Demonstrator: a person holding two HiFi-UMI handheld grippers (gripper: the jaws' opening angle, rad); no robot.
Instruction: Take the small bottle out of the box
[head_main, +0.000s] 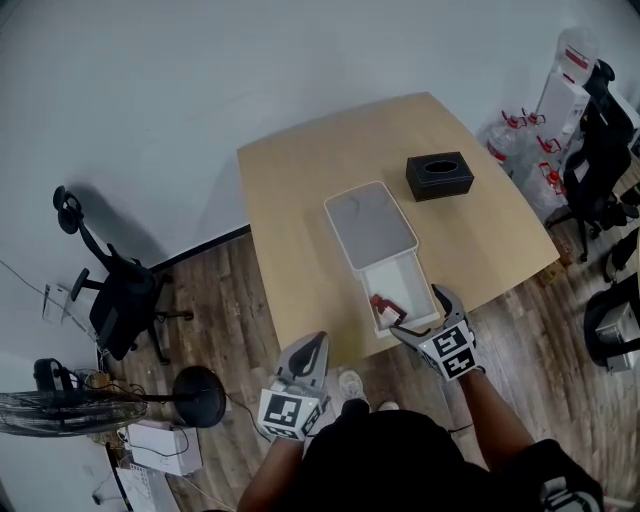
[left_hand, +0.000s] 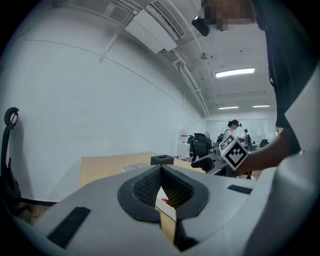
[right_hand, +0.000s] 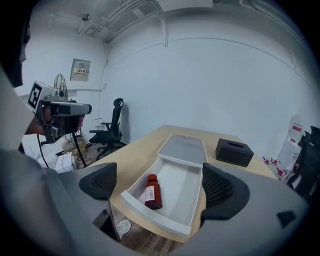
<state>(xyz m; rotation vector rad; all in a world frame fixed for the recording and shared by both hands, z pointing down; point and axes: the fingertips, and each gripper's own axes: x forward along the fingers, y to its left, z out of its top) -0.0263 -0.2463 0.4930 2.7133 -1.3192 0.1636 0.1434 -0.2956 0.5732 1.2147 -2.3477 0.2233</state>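
A small brown bottle (head_main: 381, 305) with a red cap lies in the white open box (head_main: 405, 285) at the table's near edge. The box's lid (head_main: 370, 222) lies flat behind it. My right gripper (head_main: 420, 312) hovers over the box's near right corner, open, with nothing between its fingers. In the right gripper view the bottle (right_hand: 152, 191) lies ahead, between the wide jaws of the right gripper (right_hand: 160, 186), and the pads are apart from it. My left gripper (head_main: 310, 352) hangs off the table's front edge, left of the box. It is shut and empty, with the pads of the left gripper (left_hand: 161, 172) meeting.
A black tissue box (head_main: 439, 175) stands on the wooden table (head_main: 300, 200) to the right of the lid. A black office chair (head_main: 120, 290) and a floor fan (head_main: 70, 405) stand on the left. More chairs and bags (head_main: 600, 150) crowd the right side.
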